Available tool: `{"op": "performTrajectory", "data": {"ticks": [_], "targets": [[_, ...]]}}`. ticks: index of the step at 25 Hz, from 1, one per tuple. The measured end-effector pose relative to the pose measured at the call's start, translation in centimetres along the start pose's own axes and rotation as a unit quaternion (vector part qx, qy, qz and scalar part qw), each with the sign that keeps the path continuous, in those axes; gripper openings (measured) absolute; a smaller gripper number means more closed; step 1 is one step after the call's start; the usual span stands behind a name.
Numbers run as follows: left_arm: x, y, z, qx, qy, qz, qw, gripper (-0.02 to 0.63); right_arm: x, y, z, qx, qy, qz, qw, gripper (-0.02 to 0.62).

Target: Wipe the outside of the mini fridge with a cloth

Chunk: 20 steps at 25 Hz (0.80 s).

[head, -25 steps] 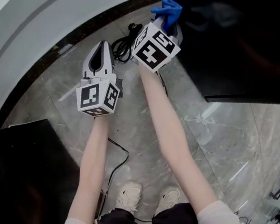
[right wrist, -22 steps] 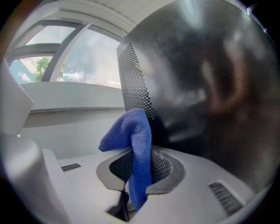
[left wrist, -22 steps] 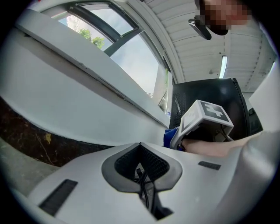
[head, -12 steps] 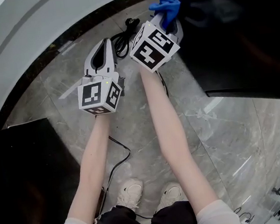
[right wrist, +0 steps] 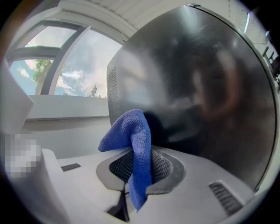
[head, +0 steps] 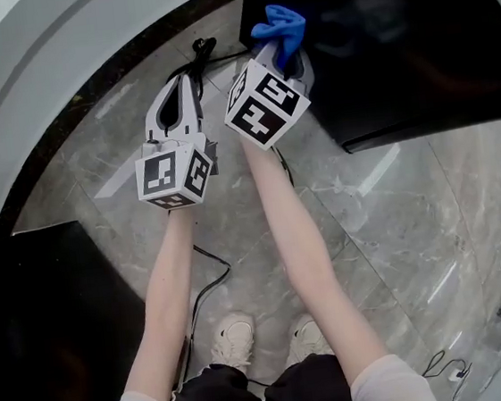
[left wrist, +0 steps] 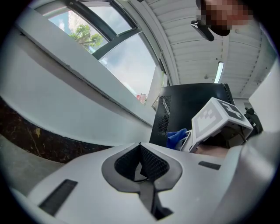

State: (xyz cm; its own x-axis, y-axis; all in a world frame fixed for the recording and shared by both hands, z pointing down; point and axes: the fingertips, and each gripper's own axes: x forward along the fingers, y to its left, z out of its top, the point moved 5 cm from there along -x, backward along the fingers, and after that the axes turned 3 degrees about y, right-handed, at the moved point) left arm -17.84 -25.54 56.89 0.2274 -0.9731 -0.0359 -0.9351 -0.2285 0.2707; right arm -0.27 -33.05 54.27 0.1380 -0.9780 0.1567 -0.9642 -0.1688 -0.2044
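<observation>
The cloth point(right wrist: 131, 144) is a blue microfibre rag, bunched up and pinched in the right hand-held gripper point(right wrist: 133, 170), with its top flopping over. It sits right by the mini fridge point(right wrist: 197, 87), a glossy black box with a vent grille, standing on the grey marble floor point(head: 397, 223).

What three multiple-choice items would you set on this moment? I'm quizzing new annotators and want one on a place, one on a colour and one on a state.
1. Where is the cloth?
A) in a bucket
B) in the left gripper
C) in the right gripper

2. What colour is the cloth?
A) red
B) blue
C) white

3. How do the left gripper's jaws stand?
A) together, on nothing
B) wide apart
C) clamped on a sponge

Answers:
1. C, as the right gripper view shows the cloth pinched between its jaws.
2. B, as it is blue in every view.
3. A, as the left gripper view shows the jaws meeting with nothing between them.
</observation>
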Motion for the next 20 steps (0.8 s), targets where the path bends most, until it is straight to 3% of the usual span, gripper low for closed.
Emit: {"op": "performTrajectory", "data": {"ticks": [11, 20], "targets": [[-0.7, -3.3, -0.1, -0.005, 0.007, -0.026, 0.9996, 0.005, -3.0, -3.6, 1.0, 0.000, 0.002, -0.021, 1.000, 0.080], [-1.9, -8.6, -0.3, 0.007, 0.021, -0.065, 0.9976, 0.005, -6.5, -7.0, 2.6, -0.023, -0.003, -0.019, 1.000, 0.080]]}}
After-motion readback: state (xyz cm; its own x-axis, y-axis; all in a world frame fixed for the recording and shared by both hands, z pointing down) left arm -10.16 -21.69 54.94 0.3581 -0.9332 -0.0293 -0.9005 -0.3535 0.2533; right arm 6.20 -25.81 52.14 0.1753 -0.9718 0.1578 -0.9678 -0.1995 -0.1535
